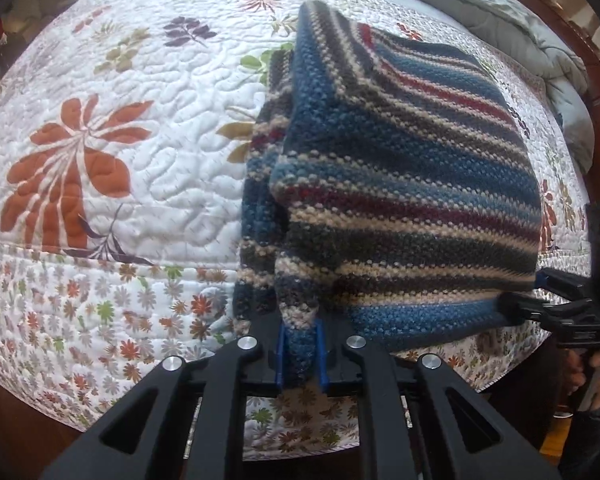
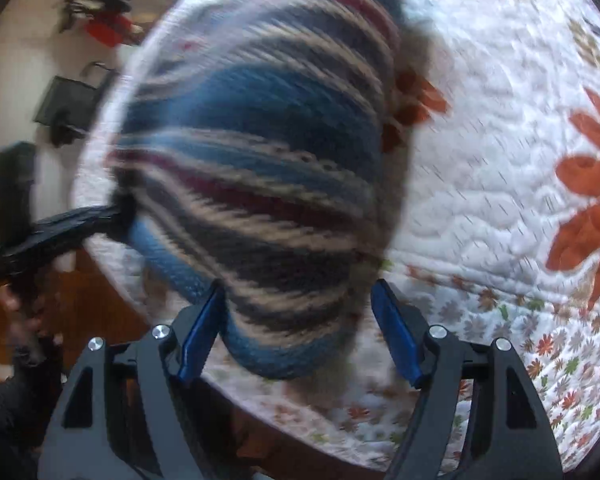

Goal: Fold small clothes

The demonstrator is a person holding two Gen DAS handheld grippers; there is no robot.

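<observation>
In the left wrist view, the left tongs (image 1: 302,354) sit at the bottom centre of the frame, their blue pads pressed together on a bunched edge of the striped knit garment (image 1: 400,200). The garment, banded in blue, cream, dark grey and dark red, rises from that pinch and fills the centre and right of the frame, draped in folds over the floral quilt (image 1: 112,168) that covers the bed. At the right edge of the same view the right tongs (image 1: 540,304) reach in from the side, touching the garment's lower blue hem; a hand (image 1: 596,364) grips the handle below them.

The right wrist view is blurred. There the right tongs (image 2: 296,334) stand spread at the bottom centre, one blue pad on either side of a hanging blue-edged corner of the garment (image 2: 260,168); the left pad lies against the cloth, while the right pad stands apart from it. The garment fills the centre and upper middle of the frame over the quilt (image 2: 500,200). At the left edge the left tongs (image 2: 120,214) bite the garment's side, with a hand (image 2: 18,312) beneath them. A dark bag (image 2: 70,104) hangs on the wall at upper left.
</observation>
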